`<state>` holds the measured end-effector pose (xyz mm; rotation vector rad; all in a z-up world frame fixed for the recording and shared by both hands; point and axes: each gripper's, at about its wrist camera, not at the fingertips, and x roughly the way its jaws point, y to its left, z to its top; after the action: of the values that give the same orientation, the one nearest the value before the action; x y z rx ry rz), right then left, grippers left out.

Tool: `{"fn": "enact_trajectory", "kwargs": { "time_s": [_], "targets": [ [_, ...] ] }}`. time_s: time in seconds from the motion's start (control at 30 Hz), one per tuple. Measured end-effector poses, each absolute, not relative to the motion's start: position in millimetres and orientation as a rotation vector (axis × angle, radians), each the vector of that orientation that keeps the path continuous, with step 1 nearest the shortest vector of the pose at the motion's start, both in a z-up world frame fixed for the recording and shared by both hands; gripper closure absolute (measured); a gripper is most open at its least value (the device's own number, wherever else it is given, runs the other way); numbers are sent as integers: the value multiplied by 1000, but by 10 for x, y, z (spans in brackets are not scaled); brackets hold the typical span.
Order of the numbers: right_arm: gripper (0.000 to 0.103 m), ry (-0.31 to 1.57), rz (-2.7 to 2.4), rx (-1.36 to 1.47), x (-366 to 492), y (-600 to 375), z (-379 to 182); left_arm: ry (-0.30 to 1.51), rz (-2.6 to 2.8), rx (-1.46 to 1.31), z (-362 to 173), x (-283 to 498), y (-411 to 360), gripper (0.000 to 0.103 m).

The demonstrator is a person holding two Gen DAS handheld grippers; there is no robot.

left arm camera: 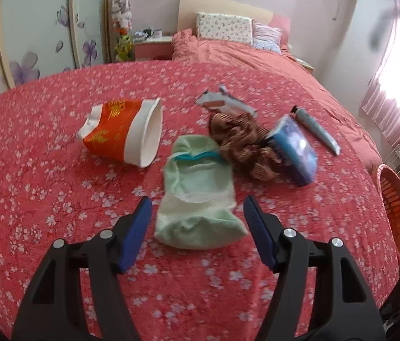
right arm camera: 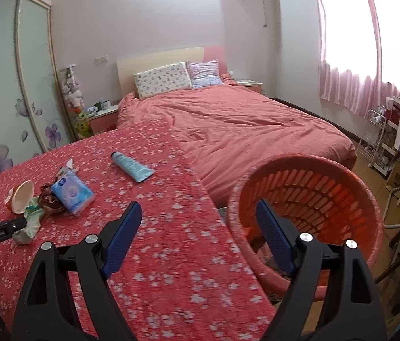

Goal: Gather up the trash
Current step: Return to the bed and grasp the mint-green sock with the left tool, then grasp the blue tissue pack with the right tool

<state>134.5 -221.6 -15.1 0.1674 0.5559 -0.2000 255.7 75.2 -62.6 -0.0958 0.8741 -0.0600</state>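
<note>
Left tool released, jaws apart, nothing clamped; crumpled green cloth lies on the red floral surface directly ahead, its near end between the fingertips, long axis running away from the tool. Left hand clearly nearer; judged next pick. Right tool also released and empty, poised at the surface edge over the orange basket, well apart from the cloth. Beyond: paper cup on its side, brown scrunchie, blue tissue pack, tube.
</note>
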Motion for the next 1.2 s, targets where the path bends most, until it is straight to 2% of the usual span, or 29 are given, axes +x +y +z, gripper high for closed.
{"fn": "enact_trajectory", "kwargs": {
  "time_s": [0.37, 0.4, 0.47, 0.53, 0.67, 0.77, 0.8, 0.83, 0.9, 0.93, 0.97, 1.03, 1.07, 1.2],
  "targets": [
    [21, 583, -164, 147, 1434, -1984, -190, 920, -61, -82, -791, 2729, 685, 38],
    [21, 585, -162, 148, 1443, -1968, -195, 919, -62, -78, -794, 2737, 646, 39],
    [21, 589, -156, 149, 1450, -1945, -201, 914, -61, -66, -793, 2736, 594, 50],
    [21, 594, -150, 150, 1465, -1918, -209, 908, -67, -55, -793, 2721, 550, 55],
    [21, 603, -140, 149, 1486, -1866, -224, 899, -58, -40, -793, 2722, 525, 61],
    [21, 611, -130, 144, 1502, -1823, -241, 902, -46, -15, -794, 2728, 477, 60],
    [21, 614, -126, 140, 1507, -1800, -242, 906, -44, -7, -794, 2735, 459, 58],
    [21, 616, -123, 137, 1512, -1781, -242, 913, -39, -3, -798, 2742, 442, 50],
    [21, 617, -119, 130, 1520, -1754, -239, 914, -40, -2, -800, 2750, 418, 48],
    [21, 617, -118, 127, 1522, -1741, -237, 913, -37, 6, -799, 2751, 412, 49],
    [21, 618, -117, 124, 1527, -1729, -235, 910, -31, 16, -798, 2752, 404, 59],
    [21, 619, -114, 118, 1538, -1710, -230, 906, -36, 15, -785, 2755, 416, 70],
    [21, 619, -113, 115, 1544, -1700, -228, 906, -42, 4, -778, 2756, 440, 81],
    [21, 628, -97, 105, 1600, -1630, -227, 905, -66, -31, -749, 2740, 599, 90]
  ]
}}
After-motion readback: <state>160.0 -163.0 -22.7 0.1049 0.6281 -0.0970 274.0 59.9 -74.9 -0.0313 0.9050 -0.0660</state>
